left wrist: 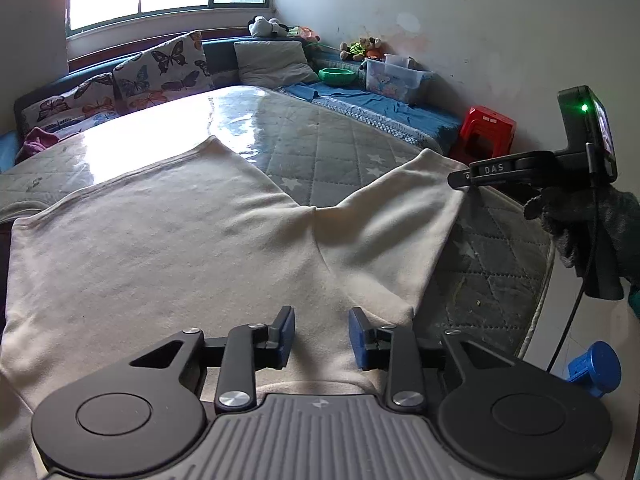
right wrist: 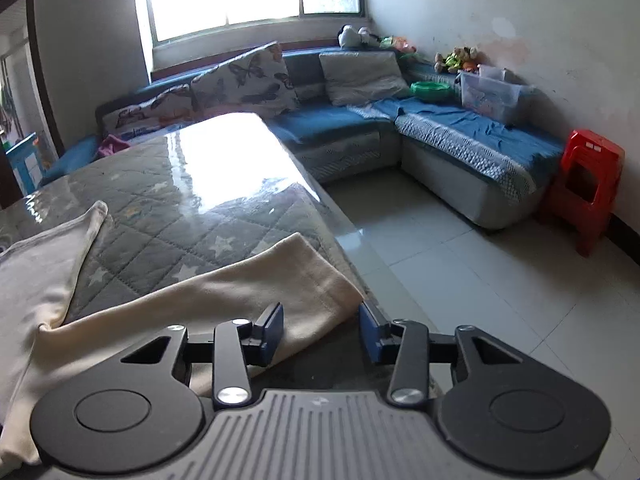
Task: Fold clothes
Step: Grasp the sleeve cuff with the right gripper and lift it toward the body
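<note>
Jaws apart over cream shirt (left wrist: 160,248)

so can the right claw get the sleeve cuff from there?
Probably yes: the right claw is open, the cream sleeve cuff lies just ahead between its fingers at the table edge, nothing covering it.

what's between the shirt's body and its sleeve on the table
In the right wrist view, a bare wedge of the star-quilted table cover separates the cream shirt's body from its sleeve.

Cream shirt (left wrist: 168,240) on grey star-quilted table cover (left wrist: 320,152); butterfly-print cushion (left wrist: 168,66); red stool (right wrist: 588,184)
</note>
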{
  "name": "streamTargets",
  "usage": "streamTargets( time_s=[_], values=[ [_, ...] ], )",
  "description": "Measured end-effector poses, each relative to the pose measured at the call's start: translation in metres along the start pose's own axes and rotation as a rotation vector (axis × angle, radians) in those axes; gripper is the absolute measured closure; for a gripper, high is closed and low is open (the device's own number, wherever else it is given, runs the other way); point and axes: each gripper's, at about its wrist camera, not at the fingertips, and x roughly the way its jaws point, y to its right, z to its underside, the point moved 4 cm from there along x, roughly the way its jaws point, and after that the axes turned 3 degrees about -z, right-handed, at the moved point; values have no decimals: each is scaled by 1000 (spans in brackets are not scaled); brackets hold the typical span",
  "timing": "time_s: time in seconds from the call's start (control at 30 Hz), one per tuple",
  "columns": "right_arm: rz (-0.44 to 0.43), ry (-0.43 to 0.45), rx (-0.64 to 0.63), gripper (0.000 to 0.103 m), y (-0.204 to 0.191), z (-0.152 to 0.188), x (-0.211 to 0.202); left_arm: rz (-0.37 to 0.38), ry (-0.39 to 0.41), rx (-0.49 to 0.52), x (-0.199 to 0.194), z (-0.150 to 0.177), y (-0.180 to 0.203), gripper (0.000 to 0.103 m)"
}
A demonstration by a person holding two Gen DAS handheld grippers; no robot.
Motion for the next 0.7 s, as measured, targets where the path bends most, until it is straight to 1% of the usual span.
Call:
streamTargets(
  time_s=[0.03,0.1,0.13,0.2,0.27,0.37,0.5,0.7],
  values=[
    [4,5,1,67,1,0,-1,-1,-1,2,0,0,0,70],
    [10,15,4,78,2,0,-1,-3,-2,4,1,0,1,70],
    [12,19,5,82,3,0,-1,-5,-1,4,1,0,1,70],
    [13,26,17,94,5,0,-1,-8,0,5,1,-1,2,66],
    [6,36,35,97,8,-1,-2,-12,1,7,0,-1,2,63],
    [-17,57,56,98,12,-3,-10,-19,3,9,-1,-1,2,61],
    [-63,99,77,99,15,-10,-28,-24,3,15,0,-1,3,60],
    [-133,171,36,99,0,-33,-60,-24,9,23,1,-1,6,59]
  ],
)
